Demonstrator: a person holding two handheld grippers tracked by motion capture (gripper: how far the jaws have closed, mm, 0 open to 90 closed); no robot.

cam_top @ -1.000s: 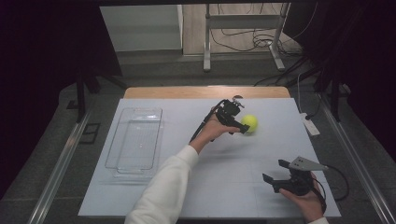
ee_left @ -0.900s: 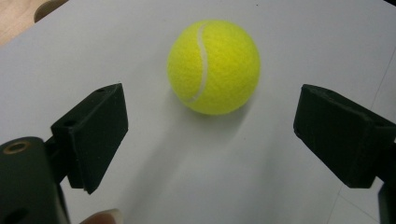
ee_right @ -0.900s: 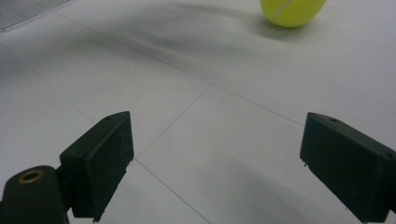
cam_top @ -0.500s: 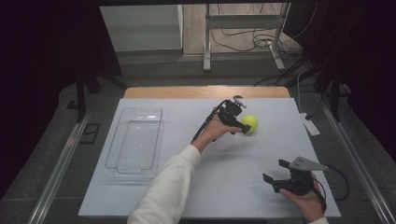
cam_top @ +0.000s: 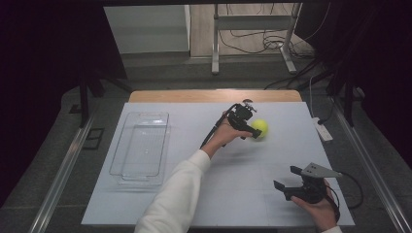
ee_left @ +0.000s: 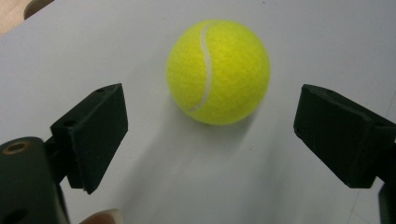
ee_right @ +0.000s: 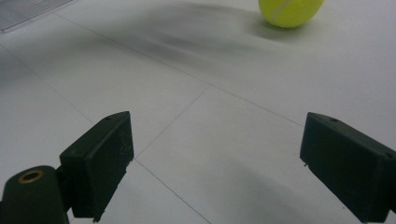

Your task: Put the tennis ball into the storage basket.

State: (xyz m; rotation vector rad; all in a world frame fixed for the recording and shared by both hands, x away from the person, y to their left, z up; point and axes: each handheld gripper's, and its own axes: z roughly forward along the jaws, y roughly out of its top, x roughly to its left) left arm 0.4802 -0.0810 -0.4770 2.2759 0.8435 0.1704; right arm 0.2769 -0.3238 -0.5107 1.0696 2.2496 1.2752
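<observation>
Tennis ball (cam_top: 259, 128) sits on the white table sheet (cam_top: 204, 194), far-right of centre, well apart from the clear plastic tray (cam_top: 141, 145) that lies at the left side of the sheet with nothing visible in it. Left gripper (cam_top: 252, 132) is reached out across the table to the ball; the arm in the white sleeve (cam_top: 175, 194) crosses the middle of the sheet to get there. In the left gripper view the ball (ee_left: 218, 71) lies just ahead of the jaw tips and roughly centred in the gap, a little toward the left jaw; jaws stand wide apart, wider than the ball, and neither pad touches it. Nothing held. Judgement: this is an approach for a grasp, the opening set wide so the ball can pass between the pads before closing; the gripper needs to go further forward so the pads sit at the ball's widest part, else a round ball may squirt out or roll away. The tray looks a likely drop point, but that is a guess. Right gripper (cam_top: 286, 185) rests low at the near-right of the sheet, in the person's hand, jaws also wide open and holding nothing; its view looks across bare sheet with the ball (ee_right: 290, 11) far off at the top edge. It appears parked out of the way.
</observation>
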